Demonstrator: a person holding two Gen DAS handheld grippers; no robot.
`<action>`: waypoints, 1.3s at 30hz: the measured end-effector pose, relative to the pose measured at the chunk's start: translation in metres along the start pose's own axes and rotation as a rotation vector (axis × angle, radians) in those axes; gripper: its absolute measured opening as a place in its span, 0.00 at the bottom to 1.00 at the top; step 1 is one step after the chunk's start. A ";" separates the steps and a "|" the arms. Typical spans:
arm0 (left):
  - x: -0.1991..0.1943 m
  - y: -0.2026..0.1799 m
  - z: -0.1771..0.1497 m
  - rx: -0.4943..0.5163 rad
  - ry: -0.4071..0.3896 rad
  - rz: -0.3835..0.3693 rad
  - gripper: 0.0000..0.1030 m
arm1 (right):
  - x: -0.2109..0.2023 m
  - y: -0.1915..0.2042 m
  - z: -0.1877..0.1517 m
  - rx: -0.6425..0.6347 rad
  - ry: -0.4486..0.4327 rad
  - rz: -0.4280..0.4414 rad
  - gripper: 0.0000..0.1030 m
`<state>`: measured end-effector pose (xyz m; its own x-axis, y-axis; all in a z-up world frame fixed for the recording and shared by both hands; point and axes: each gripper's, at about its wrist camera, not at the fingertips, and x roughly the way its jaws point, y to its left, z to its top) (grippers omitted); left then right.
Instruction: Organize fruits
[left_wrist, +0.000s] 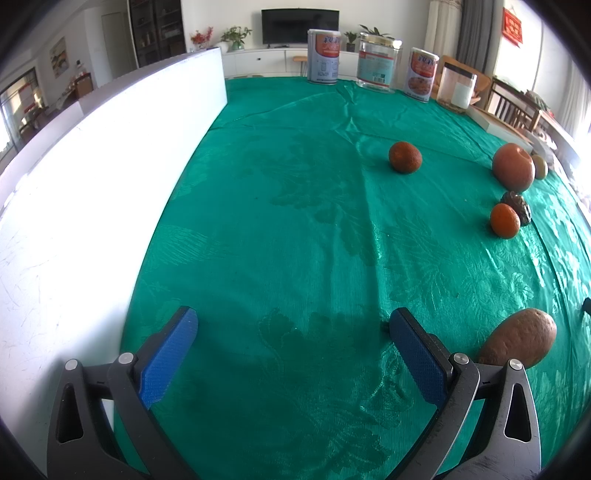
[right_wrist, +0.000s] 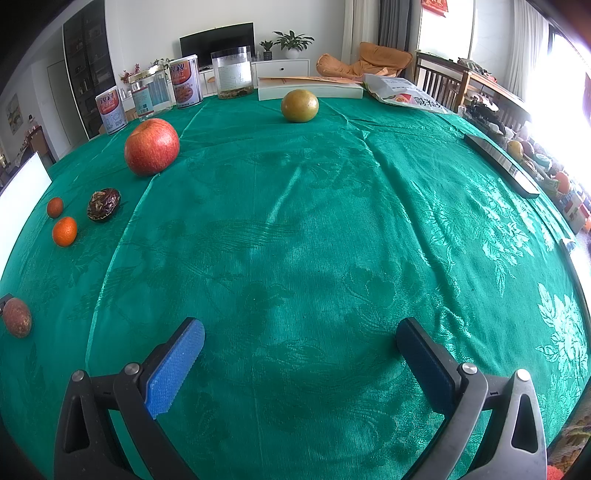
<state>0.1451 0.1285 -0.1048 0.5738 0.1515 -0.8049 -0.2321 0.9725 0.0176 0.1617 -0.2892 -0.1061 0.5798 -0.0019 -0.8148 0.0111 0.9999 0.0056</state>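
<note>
Green cloth (left_wrist: 295, 221) lies bare between both grippers' spread fingers; the potato (left_wrist: 519, 338) sits just outside the left gripper's (left_wrist: 291, 347) right finger, long axis slanting away, nearer than to the right gripper (right_wrist: 301, 354).

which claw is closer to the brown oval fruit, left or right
Left. The brown oval fruit lies just beside the left claw, next to its right finger. From the right claw it sits far off at the view's left edge.

On the tablecloth (right_wrist: 332, 221), the apple (right_wrist: 151, 146) sits behind the date (right_wrist: 103, 204) and 2 tangerines (right_wrist: 64, 231).
</note>
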 end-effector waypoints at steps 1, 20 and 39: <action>0.000 0.000 0.000 0.001 0.001 -0.003 0.99 | 0.000 0.000 0.000 0.000 0.000 0.000 1.00; 0.066 -0.090 0.131 0.135 0.064 -0.131 0.78 | 0.000 0.004 0.002 -0.018 0.001 0.016 1.00; -0.029 -0.045 0.077 0.056 0.006 -0.204 0.29 | 0.098 -0.021 0.229 0.162 0.018 0.150 0.83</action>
<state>0.1991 0.0943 -0.0361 0.5999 -0.0504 -0.7985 -0.0677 0.9912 -0.1134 0.4048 -0.3133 -0.0529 0.5698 0.1488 -0.8082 0.0570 0.9739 0.2196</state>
